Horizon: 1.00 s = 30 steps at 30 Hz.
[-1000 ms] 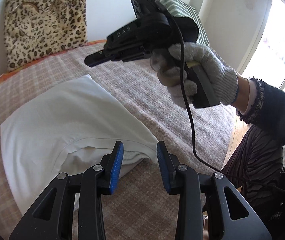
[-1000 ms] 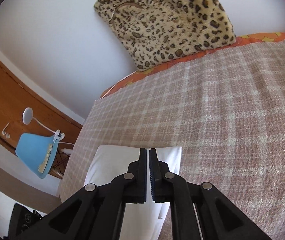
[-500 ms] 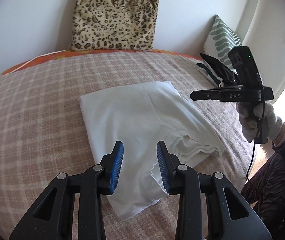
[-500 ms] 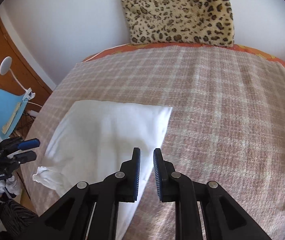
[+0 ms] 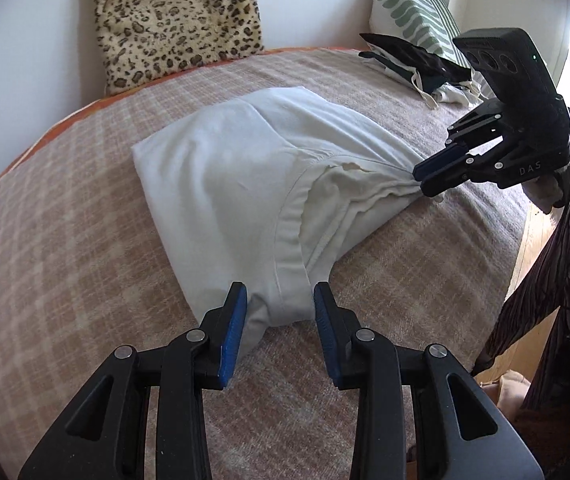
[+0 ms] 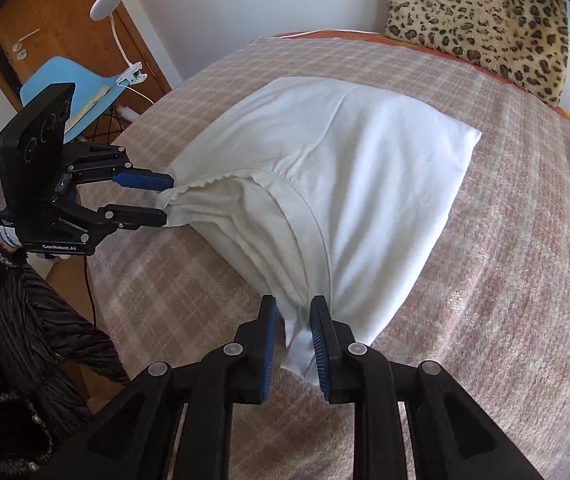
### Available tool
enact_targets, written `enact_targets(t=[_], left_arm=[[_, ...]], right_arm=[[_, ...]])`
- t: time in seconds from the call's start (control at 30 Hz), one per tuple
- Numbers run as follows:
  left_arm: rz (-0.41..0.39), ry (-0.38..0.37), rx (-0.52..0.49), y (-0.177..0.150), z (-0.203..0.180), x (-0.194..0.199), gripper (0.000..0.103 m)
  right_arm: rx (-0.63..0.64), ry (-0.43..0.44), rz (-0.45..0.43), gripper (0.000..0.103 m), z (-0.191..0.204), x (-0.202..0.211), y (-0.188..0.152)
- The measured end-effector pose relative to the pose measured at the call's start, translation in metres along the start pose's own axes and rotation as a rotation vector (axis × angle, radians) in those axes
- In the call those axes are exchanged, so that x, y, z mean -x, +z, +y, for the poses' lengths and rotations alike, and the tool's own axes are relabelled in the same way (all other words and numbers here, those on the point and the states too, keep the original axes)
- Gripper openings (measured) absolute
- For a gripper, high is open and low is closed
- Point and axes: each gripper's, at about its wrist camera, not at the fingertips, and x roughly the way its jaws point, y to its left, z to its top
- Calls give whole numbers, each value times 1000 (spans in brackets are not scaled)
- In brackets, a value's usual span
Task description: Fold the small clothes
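A white garment (image 5: 245,168) lies partly folded on the checked bed cover (image 5: 65,220); it also shows in the right wrist view (image 6: 365,168). My left gripper (image 5: 279,312) is open, its blue pads either side of the garment's near corner. My right gripper (image 6: 291,332) is closed down on the opposite corner, with cloth bunched between the pads. The left wrist view shows the right gripper (image 5: 419,178) pinching that corner. The right wrist view shows the left gripper (image 6: 163,200) with jaws apart around the cloth edge.
A leopard-print cushion (image 5: 177,20) leans on the wall at the bed's head. A striped green pillow (image 5: 409,8) and a pile of dark and light clothes (image 5: 417,64) lie at the far right. A blue chair (image 6: 65,88) and wooden door (image 6: 57,20) stand beside the bed.
Both grippers have come down from above the bed to the garment's near corners. The right gripper has closed on its corner; the left has moved around the other corner, still open.
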Motion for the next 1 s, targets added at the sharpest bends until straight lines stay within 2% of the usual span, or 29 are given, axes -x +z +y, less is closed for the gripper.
enact_targets(t=[0.1, 0.17, 0.3, 0.37, 0.47, 0.63, 0.77, 0.87, 1.0], left_arm=[[-37, -2, 63, 7, 14, 8, 33], [-63, 2, 100, 17, 22, 10, 33], [-136, -39, 164, 43, 28, 17, 33], [-161, -55, 163, 56, 23, 15, 33], [-152, -84, 122, 71, 6, -2, 33], [-51, -127, 74, 77, -21, -50, 33], [48, -135, 20, 62, -33, -77, 33], [41, -137, 2, 58, -35, -72, 33], [4, -158, 52, 58, -22, -52, 33]], right_arm=[[-26, 34, -57, 20, -1, 14, 1], [-41, 29, -105, 28, -5, 21, 7], [-98, 50, -180, 29, -14, 28, 24], [-132, 57, -217, 27, -17, 30, 33], [-143, 22, -245, 26, -23, 22, 52], [-221, 13, -258, 26, -38, 12, 90], [-287, 48, -254, 23, -50, 1, 114], [-261, 23, -237, 23, -49, -11, 130], [-192, -114, -120, 17, -52, -42, 134]])
